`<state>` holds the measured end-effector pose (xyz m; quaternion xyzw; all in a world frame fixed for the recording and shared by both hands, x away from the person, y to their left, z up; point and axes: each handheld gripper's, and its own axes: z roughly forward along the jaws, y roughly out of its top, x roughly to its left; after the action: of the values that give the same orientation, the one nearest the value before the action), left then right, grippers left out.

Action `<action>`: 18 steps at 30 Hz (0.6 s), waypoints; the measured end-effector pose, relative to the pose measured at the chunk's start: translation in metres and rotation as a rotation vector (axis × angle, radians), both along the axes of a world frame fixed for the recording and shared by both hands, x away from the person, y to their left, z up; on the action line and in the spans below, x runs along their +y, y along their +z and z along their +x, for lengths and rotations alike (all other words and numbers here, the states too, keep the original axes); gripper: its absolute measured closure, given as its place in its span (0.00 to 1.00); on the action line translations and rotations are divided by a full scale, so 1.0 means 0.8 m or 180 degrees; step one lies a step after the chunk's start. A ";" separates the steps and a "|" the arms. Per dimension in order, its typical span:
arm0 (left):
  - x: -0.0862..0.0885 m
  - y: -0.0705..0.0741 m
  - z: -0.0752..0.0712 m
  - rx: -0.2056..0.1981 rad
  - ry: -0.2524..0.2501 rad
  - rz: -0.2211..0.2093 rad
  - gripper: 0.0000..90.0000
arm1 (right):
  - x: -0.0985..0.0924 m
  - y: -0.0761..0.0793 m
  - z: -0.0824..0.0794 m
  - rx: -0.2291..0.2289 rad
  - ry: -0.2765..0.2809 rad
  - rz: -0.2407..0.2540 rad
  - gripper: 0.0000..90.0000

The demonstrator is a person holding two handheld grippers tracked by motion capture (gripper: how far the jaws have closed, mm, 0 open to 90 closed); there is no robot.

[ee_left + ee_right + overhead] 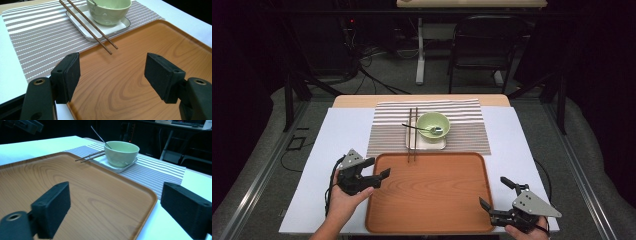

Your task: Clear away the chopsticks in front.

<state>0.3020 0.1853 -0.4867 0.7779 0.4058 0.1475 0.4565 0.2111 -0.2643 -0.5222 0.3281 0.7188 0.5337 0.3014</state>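
Observation:
A bare wooden tray [427, 195] lies at the near side of the table. Behind it, a green bowl [433, 126] with a spoon [427, 130] in it stands on a white square plate [412, 144]. Two dark chopsticks [413, 135] lie along the plate's left side, their near tips reaching over the tray's far rim. My left gripper [381, 167] hovers at the tray's left edge, open, with nothing between its jaws [112, 72]. My right gripper [493, 191] is at the tray's near right corner, open, one jaw over the tray [75, 177] and one over the white table [115, 202].
A striped placemat [462, 135] lies under the plate, on a white table cover [337, 140]. Beyond the table's far edge stand a dark chair [484, 45], a white table leg [420, 50] and cables on the floor.

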 end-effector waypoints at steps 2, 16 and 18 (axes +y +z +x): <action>-0.002 0.001 0.003 0.0028 -0.0017 0.0002 0.33 | 0.001 -0.001 0.000 0.0035 0.0051 -0.0002 0.09; -0.020 0.005 0.032 0.0214 0.0081 -0.0055 0.33 | -0.001 0.001 -0.001 0.0081 -0.0035 0.0070 0.04; -0.023 0.007 0.039 0.0236 0.0104 -0.0075 0.33 | -0.001 0.002 -0.001 0.0071 -0.0033 0.0063 0.04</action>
<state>0.3329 0.1672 -0.4808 0.7707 0.4368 0.1212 0.4478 0.2105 -0.2654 -0.5208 0.3407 0.7152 0.5354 0.2929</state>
